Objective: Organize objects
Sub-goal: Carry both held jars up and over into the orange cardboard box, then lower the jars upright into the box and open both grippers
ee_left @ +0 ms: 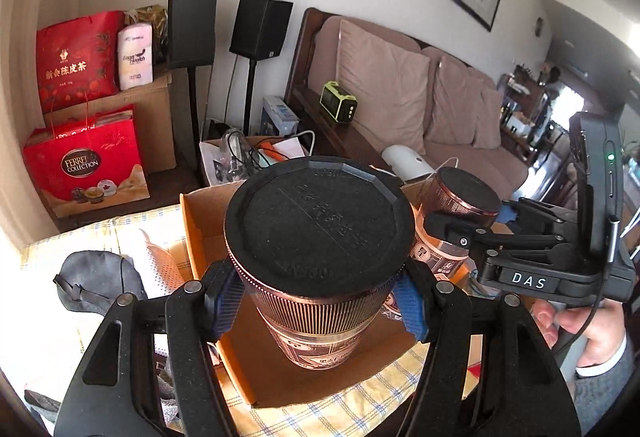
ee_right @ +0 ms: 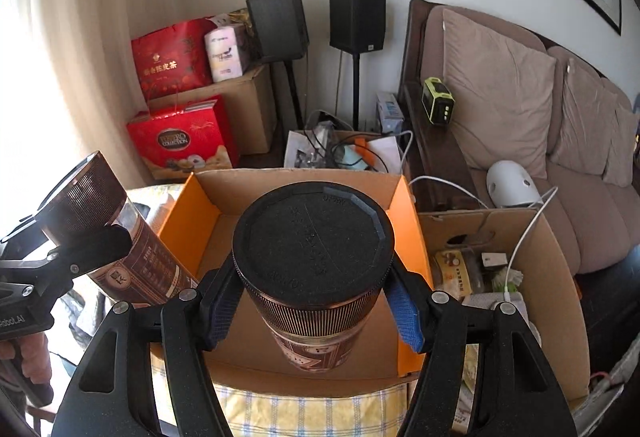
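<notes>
Two brown jars with black ribbed lids. My left gripper [ee_left: 318,303] is shut on one jar [ee_left: 320,233], held upright over the open orange-lined cardboard box [ee_left: 200,237]. My right gripper [ee_right: 316,311] is shut on the second jar [ee_right: 312,249], also upright over the same box [ee_right: 408,221]. In the left wrist view the right gripper [ee_left: 476,227] and its jar [ee_left: 460,197] show at the right. In the right wrist view the left gripper [ee_right: 86,243] and its jar [ee_right: 120,237] show at the left, tilted by the lens.
The box sits on a yellow checked cloth [ee_right: 304,409]. A grey cloth [ee_left: 96,281] lies left of it. A second cardboard box [ee_right: 516,277] with clutter and a white cable stands to the right. Beyond are a sofa [ee_right: 520,109], speakers on stands [ee_right: 356,21] and red gift bags [ee_right: 180,133].
</notes>
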{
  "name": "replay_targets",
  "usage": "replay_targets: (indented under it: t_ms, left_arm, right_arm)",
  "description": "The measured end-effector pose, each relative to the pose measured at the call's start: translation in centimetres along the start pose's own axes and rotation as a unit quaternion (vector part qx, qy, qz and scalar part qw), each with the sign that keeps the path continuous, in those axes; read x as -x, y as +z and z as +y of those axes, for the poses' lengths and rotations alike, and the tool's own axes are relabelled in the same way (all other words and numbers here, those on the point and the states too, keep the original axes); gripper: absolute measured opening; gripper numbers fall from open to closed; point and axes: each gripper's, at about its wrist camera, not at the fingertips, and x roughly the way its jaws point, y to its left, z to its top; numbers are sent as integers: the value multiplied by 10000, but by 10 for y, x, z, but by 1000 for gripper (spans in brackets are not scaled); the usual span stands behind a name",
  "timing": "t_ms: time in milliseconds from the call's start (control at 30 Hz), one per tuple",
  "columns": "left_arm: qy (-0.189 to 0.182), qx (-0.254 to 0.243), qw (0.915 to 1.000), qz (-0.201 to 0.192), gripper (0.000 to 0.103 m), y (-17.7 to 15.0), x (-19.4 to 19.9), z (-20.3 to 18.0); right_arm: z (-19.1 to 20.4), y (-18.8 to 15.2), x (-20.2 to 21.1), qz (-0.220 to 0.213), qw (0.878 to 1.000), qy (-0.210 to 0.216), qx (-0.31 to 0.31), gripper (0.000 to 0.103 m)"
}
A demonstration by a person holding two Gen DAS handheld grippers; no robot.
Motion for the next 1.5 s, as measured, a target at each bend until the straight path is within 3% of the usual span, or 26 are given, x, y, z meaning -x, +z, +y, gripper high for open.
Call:
replay_targets:
  t_ms: [267, 500, 967, 1300, 1500]
  left_arm:
    - [-140, 238, 9979, 590, 62, -4, -52, 3]
    - [-123, 190, 9948, 989, 62, -14, -85, 1]
    - [-155, 375, 9899, 1361, 62, 11, -136, 16]
    - [370, 693, 9806, 1796, 63, 14, -171, 25]
    - [539, 632, 9836, 1598, 74, 9, -159, 30]
  right_arm:
    - [-20, 0, -24, 400, 9991, -156, 30, 67]
    - [-25, 1, -45, 713, 9974, -42, 87, 67]
    - [-35, 33, -101, 1100, 9937, 143, -168, 67]
    - [-41, 34, -146, 1336, 9905, -174, -263, 68]
    - [-43, 22, -145, 1432, 9893, -233, -137, 72]
